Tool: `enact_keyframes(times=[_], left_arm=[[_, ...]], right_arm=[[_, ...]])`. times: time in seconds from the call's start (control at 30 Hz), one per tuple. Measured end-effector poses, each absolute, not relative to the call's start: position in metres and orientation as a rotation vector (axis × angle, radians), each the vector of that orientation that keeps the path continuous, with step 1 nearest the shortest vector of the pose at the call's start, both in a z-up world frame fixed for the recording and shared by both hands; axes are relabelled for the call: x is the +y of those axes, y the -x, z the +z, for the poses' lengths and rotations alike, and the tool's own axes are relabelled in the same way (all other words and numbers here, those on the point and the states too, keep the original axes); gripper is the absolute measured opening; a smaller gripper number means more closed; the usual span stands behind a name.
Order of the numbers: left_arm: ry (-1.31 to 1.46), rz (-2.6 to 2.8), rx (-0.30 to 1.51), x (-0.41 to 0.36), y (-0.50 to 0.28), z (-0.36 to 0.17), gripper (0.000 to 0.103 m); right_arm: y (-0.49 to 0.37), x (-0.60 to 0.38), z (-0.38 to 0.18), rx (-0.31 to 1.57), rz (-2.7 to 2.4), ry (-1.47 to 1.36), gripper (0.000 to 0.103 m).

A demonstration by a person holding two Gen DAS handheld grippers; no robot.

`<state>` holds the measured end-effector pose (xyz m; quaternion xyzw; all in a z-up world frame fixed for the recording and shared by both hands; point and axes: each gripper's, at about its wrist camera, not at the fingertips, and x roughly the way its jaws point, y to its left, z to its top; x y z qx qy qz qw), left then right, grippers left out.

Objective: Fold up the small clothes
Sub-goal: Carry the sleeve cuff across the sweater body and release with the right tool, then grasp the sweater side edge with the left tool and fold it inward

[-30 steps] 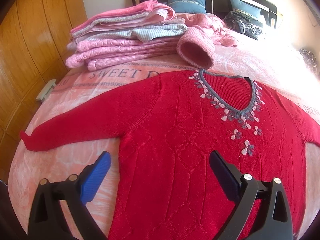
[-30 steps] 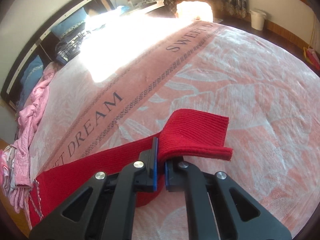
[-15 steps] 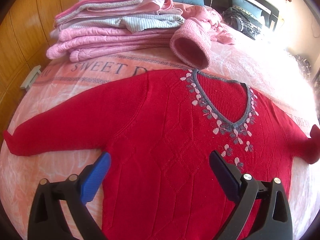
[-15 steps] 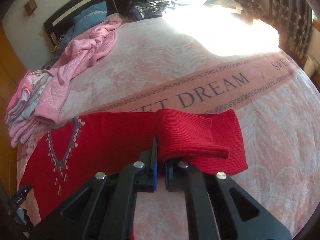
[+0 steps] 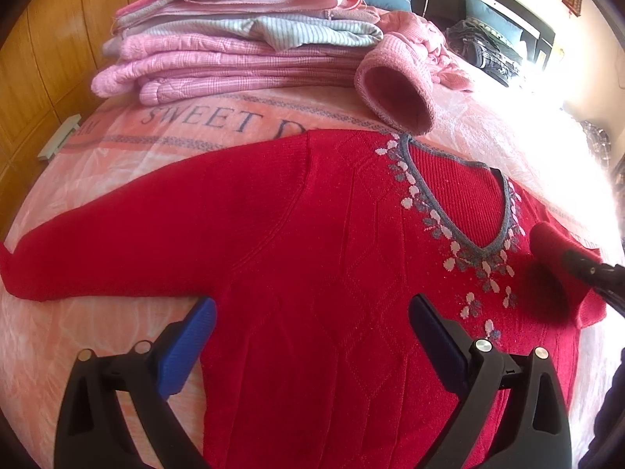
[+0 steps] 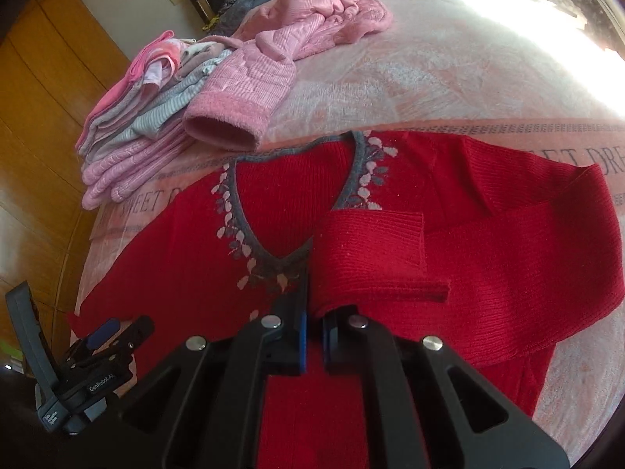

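1. The right wrist view alone showed the right hand-held gripper (image 6: 312, 326) clamped on the red sweater's (image 6: 175, 258) cuff (image 6: 367, 258).
2. The left hand-held gripper (image 5: 312, 336) hovered open above the sweater on the bed (image 5: 97, 156).
3. Since 0.5 s ago, the cuff had crossed onto the chest.

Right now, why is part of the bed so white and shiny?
Left wrist view: sunlight washes out the bedspread beyond the red sweater. Right wrist view: the same glare sits at top right, and the fisheye lens bends the bed's edges.

sweater (image 5: 312, 273) on bed (image 5: 117, 148) | folded pile (image 5: 234, 51) behind (far edge)
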<state>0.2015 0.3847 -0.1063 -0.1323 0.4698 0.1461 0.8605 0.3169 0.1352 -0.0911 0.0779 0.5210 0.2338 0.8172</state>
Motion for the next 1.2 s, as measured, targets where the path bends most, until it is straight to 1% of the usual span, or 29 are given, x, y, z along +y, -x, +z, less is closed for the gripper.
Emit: enact_keyframes(times=[0.07, 0.1, 0.13, 0.17, 0.27, 0.3, 0.37, 0.47, 0.57, 0.63, 0.77, 0.83, 1.03, 1.07, 1.13, 1.17, 1.2], left_arm=[[0.29, 0.307, 0.982, 0.386, -0.203, -0.107, 0.099], [0.297, 0.301, 0.979, 0.385, -0.203, -0.107, 0.099], [0.301, 0.292, 0.978, 0.382, -0.204, -0.106, 0.099], [0.303, 0.278, 0.977, 0.378, -0.206, -0.106, 0.099], [0.303, 0.222, 0.975, 0.359, -0.213, -0.103, 0.099], [0.305, 0.199, 0.975, 0.351, -0.216, -0.102, 0.099], [0.324, 0.153, 0.984, 0.335, -0.223, -0.101, 0.099], [0.395, 0.07, 0.991, 0.312, -0.232, -0.102, 0.099], [0.412, 0.048, 1.013, 0.288, -0.242, -0.107, 0.099], [0.326, 0.107, 1.016, 0.268, -0.248, -0.108, 0.098], [0.003, 0.206, 0.912, 0.217, -0.253, -0.098, 0.098], [-0.125, 0.214, 0.896, 0.194, -0.257, -0.099, 0.098], [-0.217, 0.236, 0.958, 0.164, -0.278, -0.121, 0.098], [-0.205, 0.231, 0.963, 0.164, -0.281, -0.123, 0.094], [-0.154, 0.195, 0.975, 0.167, -0.282, -0.127, 0.068], [-0.101, 0.158, 0.979, 0.17, -0.281, -0.127, 0.062], [-0.032, 0.114, 0.978, 0.174, -0.281, -0.126, 0.049]], right_arm=[[-0.318, 0.137, -0.102, 1.141, 0.53, -0.192, 0.013], [-0.319, 0.136, -0.106, 1.162, 0.547, -0.212, 0.015], [-0.319, 0.132, -0.107, 1.172, 0.566, -0.241, 0.021], [-0.319, 0.125, -0.106, 1.171, 0.591, -0.286, 0.029], [-0.324, 0.099, -0.097, 1.17, 0.639, -0.429, 0.044], [-0.326, 0.09, -0.094, 1.168, 0.65, -0.46, 0.047], [-0.328, 0.078, -0.085, 1.165, 0.693, -0.488, 0.048], [-0.33, 0.06, -0.071, 1.127, 0.683, -0.451, 0.048], [-0.334, 0.039, -0.069, 1.11, 0.62, -0.417, 0.048], [-0.337, 0.026, -0.074, 1.113, 0.586, -0.396, 0.048], [-0.341, 0.008, -0.088, 1.127, 0.541, -0.372, 0.048], [-0.343, 0.001, -0.092, 1.131, 0.531, -0.361, 0.048], [-0.347, -0.034, -0.099, 1.125, 0.48, -0.409, 0.048], [-0.347, -0.041, -0.099, 1.121, 0.475, -0.425, 0.048], [-0.347, -0.051, -0.099, 1.112, 0.461, -0.433, 0.048], [-0.346, -0.055, -0.098, 1.107, 0.455, -0.431, 0.048], [-0.346, -0.058, -0.097, 1.104, 0.45, -0.43, 0.048]])
